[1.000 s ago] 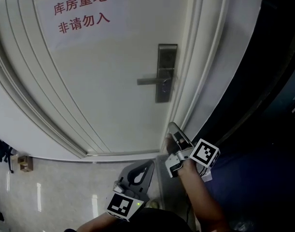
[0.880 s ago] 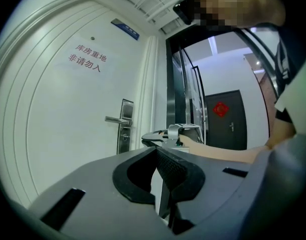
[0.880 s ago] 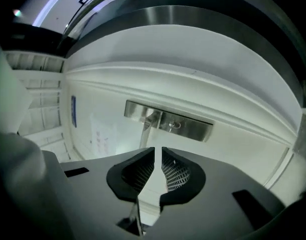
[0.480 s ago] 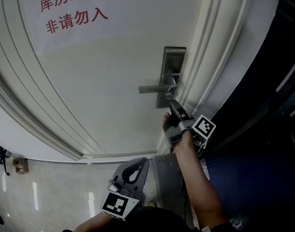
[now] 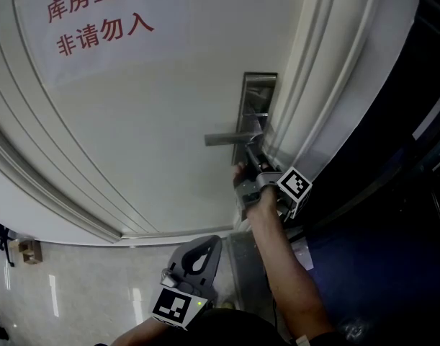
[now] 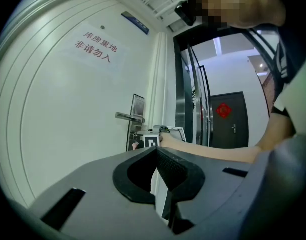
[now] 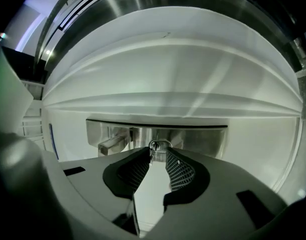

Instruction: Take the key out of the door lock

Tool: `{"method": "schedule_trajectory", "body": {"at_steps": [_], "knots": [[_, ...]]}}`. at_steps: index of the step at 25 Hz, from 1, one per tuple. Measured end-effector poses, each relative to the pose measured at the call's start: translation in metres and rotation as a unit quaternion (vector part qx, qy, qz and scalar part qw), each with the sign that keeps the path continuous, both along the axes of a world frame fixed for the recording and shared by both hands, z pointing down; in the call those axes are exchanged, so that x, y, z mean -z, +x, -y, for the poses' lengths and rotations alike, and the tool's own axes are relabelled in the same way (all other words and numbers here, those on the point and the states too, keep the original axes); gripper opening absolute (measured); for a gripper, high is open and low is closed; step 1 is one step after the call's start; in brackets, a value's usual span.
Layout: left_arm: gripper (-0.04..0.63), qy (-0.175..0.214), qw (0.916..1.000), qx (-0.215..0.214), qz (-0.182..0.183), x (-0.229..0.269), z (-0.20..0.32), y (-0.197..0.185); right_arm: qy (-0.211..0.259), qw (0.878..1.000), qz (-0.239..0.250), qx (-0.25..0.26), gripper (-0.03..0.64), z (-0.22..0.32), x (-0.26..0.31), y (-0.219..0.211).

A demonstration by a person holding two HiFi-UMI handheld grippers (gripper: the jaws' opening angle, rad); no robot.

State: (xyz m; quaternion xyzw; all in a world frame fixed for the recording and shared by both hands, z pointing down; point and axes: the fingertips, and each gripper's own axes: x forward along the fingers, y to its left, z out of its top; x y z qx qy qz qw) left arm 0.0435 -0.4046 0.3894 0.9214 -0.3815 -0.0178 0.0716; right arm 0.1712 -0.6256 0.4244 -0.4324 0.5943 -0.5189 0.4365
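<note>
Your right gripper (image 7: 158,156) points straight at the lock plate (image 7: 203,134) near the door's (image 5: 155,121) right edge, jaws apart astride the key (image 7: 160,145), ready to close on its ring. The lever handle (image 5: 223,138) juts just beside it, crowding your approach. Your left gripper (image 6: 155,151) hangs low, jaws together, empty.

Small silver key (image 7: 159,146) with rounded, ring-like head; sits in the brushed-steel door lock (image 7: 203,136), pokes straight out of its plate, just beside the lever handle (image 7: 112,144).
</note>
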Motion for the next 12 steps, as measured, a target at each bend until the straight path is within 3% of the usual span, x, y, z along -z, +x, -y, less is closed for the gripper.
{"method": "schedule_trajectory", "body": {"at_steps": [6, 12], "knots": [[0.005, 0.000, 1.0000, -0.003, 0.001, -0.0002, 0.0029, 0.0010, 0.005, 1.000, 0.001, -0.005, 0.032, 0.0032, 0.0067, -0.0005], [0.005, 0.000, 1.0000, -0.003, 0.003, -0.0002, 0.0023, 0.0025, 0.005, 1.000, -0.001, -0.010, 0.025, 0.0037, 0.0039, 0.0019]]}}
